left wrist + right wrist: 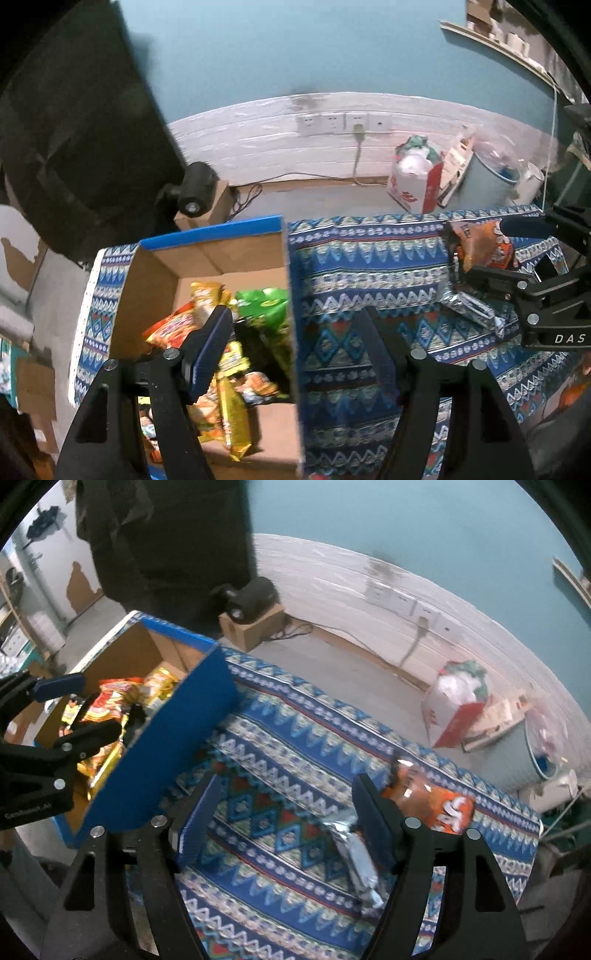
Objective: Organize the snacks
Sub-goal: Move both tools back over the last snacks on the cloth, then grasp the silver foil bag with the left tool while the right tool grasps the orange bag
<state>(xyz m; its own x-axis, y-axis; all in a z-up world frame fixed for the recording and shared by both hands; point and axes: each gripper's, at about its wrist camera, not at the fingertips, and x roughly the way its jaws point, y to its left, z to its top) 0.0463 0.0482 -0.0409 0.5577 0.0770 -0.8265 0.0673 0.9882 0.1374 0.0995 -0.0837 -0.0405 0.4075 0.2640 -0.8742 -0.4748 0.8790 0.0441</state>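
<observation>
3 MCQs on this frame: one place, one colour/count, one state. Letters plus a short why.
1. Where do the silver packet and orange packet lie?
A. inside the box
B. on the patterned cloth
C. on the floor

2. What colour is the outside of the cardboard box?
A. blue
B. red
C. white

3. How do the right tongs stand?
A. shut on the orange packet
B. shut, nothing held
C. open, nothing gripped

Answers:
1 B: both rest on the patterned cloth, outside the box.
2 A: its outer wall and rim are blue, the inside plain brown.
3 C: the fingers stand apart with bare cloth between them; the packets lie by the right finger, unpinched.
</observation>
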